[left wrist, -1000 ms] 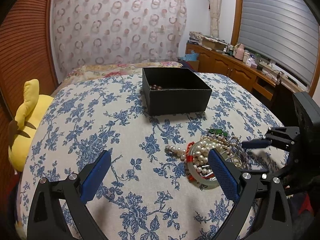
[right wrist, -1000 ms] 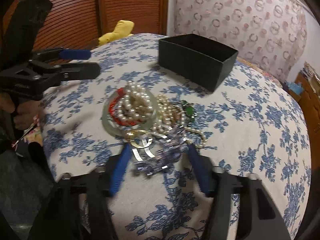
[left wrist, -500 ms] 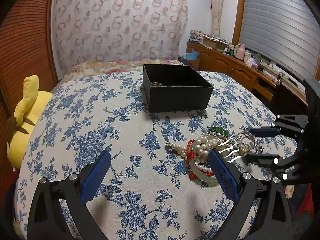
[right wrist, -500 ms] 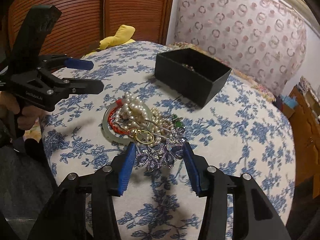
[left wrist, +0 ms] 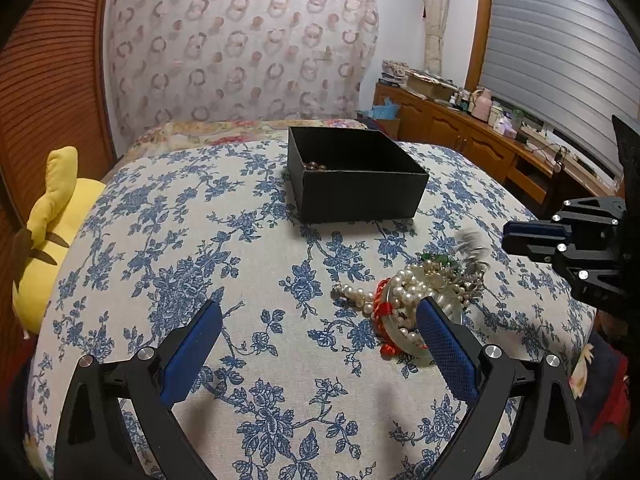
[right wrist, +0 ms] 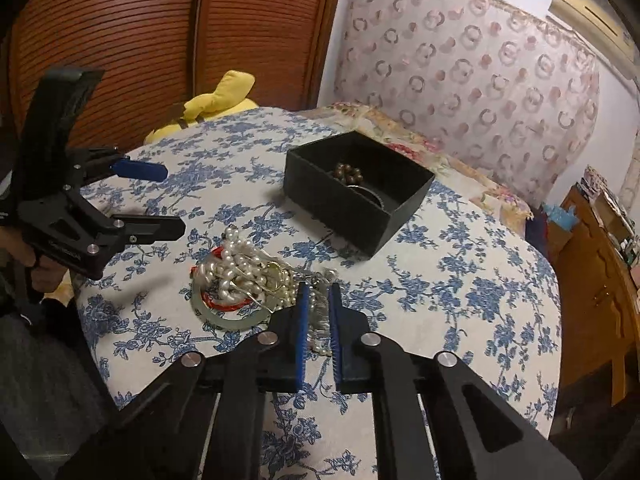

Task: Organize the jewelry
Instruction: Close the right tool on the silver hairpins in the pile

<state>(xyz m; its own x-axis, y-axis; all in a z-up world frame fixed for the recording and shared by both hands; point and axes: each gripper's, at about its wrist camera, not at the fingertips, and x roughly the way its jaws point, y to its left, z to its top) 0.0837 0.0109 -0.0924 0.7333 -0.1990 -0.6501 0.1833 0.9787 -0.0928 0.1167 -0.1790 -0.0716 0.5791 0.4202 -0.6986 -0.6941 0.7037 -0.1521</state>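
Observation:
A heap of jewelry [left wrist: 416, 292] with pearl strands, a red cord and a pale bangle lies on the flowered bedspread; it also shows in the right wrist view [right wrist: 240, 276]. A black open box [left wrist: 356, 176] stands beyond it, with brown beads and a ring-shaped piece inside [right wrist: 352, 176]. My right gripper [right wrist: 318, 300] is shut on a silvery jeweled comb [right wrist: 318, 312], lifted just above the heap; the comb is blurred in the left wrist view [left wrist: 470, 246]. My left gripper [left wrist: 316, 344] is open and empty, low over the bedspread left of the heap.
A yellow plush toy [left wrist: 52, 224] lies at the bed's left edge by the brown slatted wardrobe doors [right wrist: 160, 40]. A wooden sideboard [left wrist: 472, 140] with clutter runs along the right wall. A patterned headboard cover [left wrist: 240, 60] stands behind the bed.
My right gripper has closed its jaws on the silvery comb and lifted it off the heap, rising and pulling back. My left gripper has stayed open and almost still.

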